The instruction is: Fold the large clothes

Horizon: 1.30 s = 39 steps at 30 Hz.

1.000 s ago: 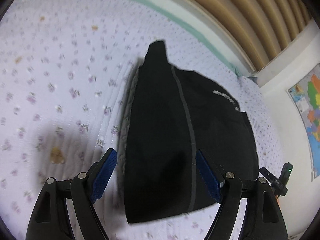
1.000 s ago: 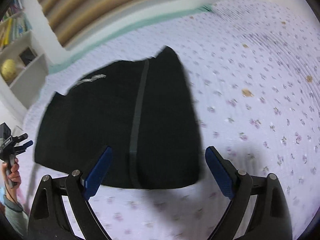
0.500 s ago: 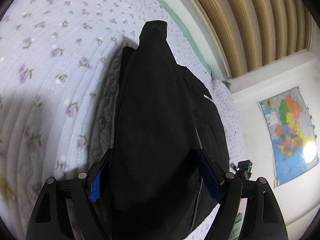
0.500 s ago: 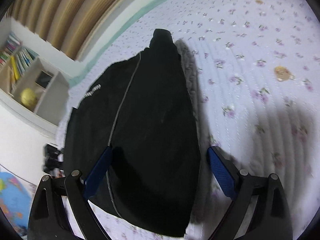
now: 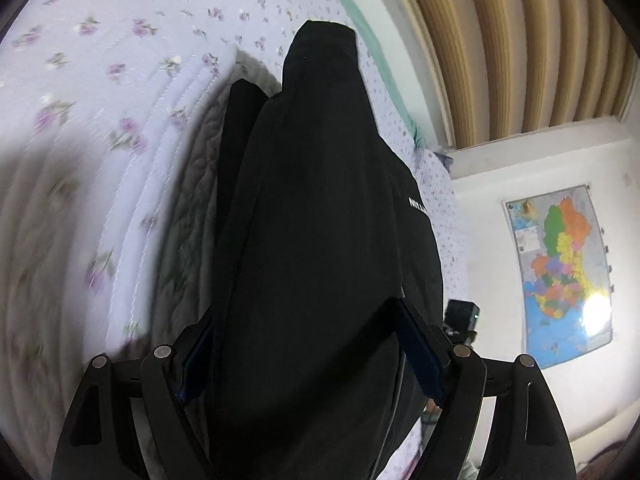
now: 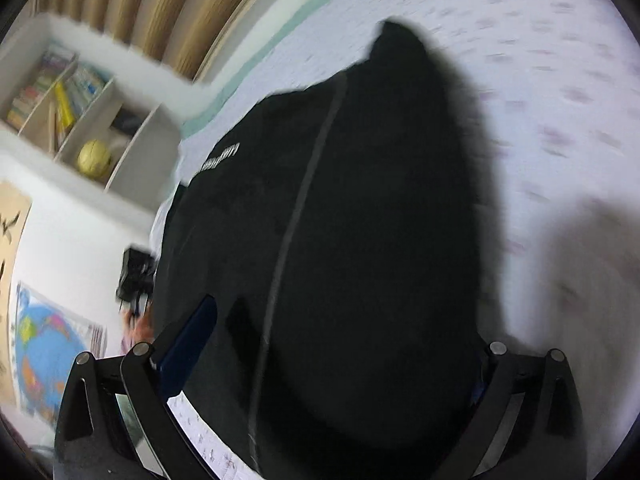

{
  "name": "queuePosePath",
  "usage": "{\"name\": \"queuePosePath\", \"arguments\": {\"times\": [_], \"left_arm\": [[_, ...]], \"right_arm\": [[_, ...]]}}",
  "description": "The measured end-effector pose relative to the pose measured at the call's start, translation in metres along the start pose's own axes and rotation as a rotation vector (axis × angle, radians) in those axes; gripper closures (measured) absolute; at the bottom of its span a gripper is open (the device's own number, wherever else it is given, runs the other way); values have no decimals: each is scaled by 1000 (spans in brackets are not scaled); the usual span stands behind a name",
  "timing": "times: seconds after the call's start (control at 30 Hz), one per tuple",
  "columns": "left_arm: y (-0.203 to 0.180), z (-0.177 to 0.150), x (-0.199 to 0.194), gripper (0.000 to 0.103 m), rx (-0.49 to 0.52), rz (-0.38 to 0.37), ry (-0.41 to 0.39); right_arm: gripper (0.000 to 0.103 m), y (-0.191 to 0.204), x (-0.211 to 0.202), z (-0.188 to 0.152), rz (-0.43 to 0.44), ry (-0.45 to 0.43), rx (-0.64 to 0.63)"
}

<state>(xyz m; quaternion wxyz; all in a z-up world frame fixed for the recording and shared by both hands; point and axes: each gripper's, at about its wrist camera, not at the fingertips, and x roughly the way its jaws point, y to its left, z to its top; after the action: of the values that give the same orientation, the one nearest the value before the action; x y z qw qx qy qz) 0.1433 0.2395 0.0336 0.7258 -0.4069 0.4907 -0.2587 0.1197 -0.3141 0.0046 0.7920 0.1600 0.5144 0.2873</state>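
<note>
A folded black garment (image 5: 320,208) with a grey stripe and small white lettering lies on a floral quilted bed. In the left wrist view its near end fills the gap of my left gripper (image 5: 312,360), whose blue-padded jaws stand wide apart on either side of it. In the right wrist view the same garment (image 6: 340,220) lies between the wide-apart jaws of my right gripper (image 6: 332,356); its right finger is mostly hidden behind the cloth. The right gripper (image 5: 460,316) shows small past the garment in the left wrist view.
The lilac floral quilt (image 5: 100,140) spreads to the left, with the bed's green edge and tan curtain (image 5: 500,40) beyond. A coloured map (image 5: 560,272) hangs on the white wall. A white bookshelf (image 6: 80,120) with a yellow ball stands past the bed.
Both grippers have dropped low and moved forward onto the garment's near edge, so the cloth now lies between each pair of jaws. The jaws have stayed wide apart.
</note>
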Motion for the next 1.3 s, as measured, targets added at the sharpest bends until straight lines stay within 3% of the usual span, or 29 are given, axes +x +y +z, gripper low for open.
{"name": "queuePosePath", "arguments": {"times": [0.13,0.23,0.33,0.43,0.47,0.57,0.77,0.93,1.13,1.23,1.3], "left_arm": [[-6,11,21,18,23,39,23],[-11,9,22,20,50,36,0],[-27,-4,13,54,156,67,-55],[-52,-19,-6,64,215,34,-114],[-62,-24,-11,65,233,16,-127],[-101,-44,-29,65,282,-13,-151],[-180,-105,-71,65,397,-25,-166],[-214,-161,-119,65,454,-67,-169],[-187,-201,-133,64,393,-77,-133],[-147,-209,-120,64,298,-79,-89],[-108,-212,-103,64,233,-36,-66]], "right_arm": [[0,2,25,22,-33,20,-20],[7,-1,23,29,-40,-18,-3],[22,5,15,23,-57,-65,-33],[39,25,1,18,-89,-123,-81],[47,30,-6,16,-87,-134,-91],[56,59,-31,9,-62,-178,-112],[58,144,-77,-28,-97,-205,-211],[58,203,-125,-81,-141,-221,-226],[58,229,-155,-138,-192,-194,-208],[58,225,-140,-150,-212,-156,-164],[58,209,-125,-159,-238,-119,-120]]}}
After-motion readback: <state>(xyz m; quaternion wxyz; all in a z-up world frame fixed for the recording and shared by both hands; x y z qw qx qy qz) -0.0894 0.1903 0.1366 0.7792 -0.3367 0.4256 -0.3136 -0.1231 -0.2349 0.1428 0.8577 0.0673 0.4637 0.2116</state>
